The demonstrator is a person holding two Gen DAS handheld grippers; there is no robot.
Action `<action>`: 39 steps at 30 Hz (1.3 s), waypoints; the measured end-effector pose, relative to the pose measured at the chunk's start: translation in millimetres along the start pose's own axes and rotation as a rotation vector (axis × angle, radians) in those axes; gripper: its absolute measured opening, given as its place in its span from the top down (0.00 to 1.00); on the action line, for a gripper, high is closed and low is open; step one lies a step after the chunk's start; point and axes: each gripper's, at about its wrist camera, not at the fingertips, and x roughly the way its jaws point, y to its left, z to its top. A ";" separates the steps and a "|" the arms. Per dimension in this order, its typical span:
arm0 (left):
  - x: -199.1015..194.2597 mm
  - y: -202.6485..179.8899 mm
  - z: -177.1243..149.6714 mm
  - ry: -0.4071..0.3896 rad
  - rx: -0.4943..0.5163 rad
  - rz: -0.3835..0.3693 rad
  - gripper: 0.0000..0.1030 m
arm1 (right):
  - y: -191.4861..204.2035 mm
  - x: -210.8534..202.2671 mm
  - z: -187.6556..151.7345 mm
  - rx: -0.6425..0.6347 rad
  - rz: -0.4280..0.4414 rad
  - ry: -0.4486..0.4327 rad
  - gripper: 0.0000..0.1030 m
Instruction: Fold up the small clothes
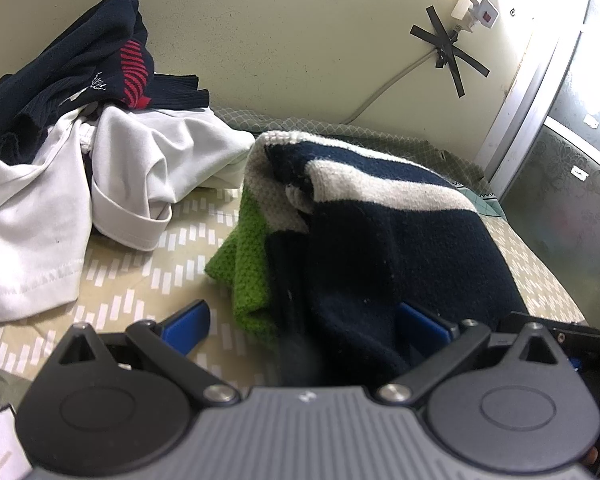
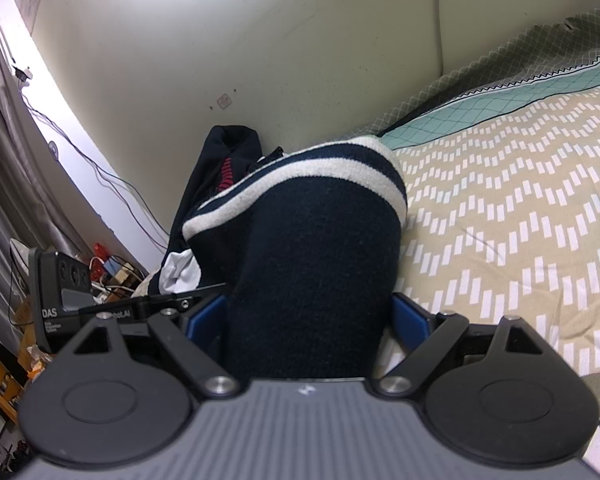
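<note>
Showing only leftward: white shirt (image 1: pixel 112 184) beside sweater (image 1: pixel 380 240).

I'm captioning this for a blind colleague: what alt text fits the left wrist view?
A folded striped knit sweater in navy, white and green lies on a patterned bedspread, its near end between the left gripper's open blue fingers. A white shirt and dark clothes are heaped behind-left.

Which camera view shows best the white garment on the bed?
The left wrist view: there the crumpled white garment lies in full sight on the patterned bedspread, below the dark navy clothes. The right wrist view shows only a small white patch behind the striped knit sweater.
</note>
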 end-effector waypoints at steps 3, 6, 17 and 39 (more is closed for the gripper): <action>-0.3 0.1 0.0 0.001 -0.003 -0.002 0.00 | 0.0 -0.2 0.1 0.000 0.000 0.000 0.19; -3.8 0.2 0.0 0.012 -0.002 -0.039 0.00 | 0.2 -0.3 0.0 0.000 -0.001 0.000 0.19; -2.6 -4.1 -0.3 0.029 0.012 -0.030 0.00 | -0.6 -3.1 0.4 0.005 0.011 -0.003 0.19; -2.7 -6.2 -0.6 0.033 0.028 -0.018 0.00 | -0.9 -1.9 -0.1 0.003 0.009 0.000 0.19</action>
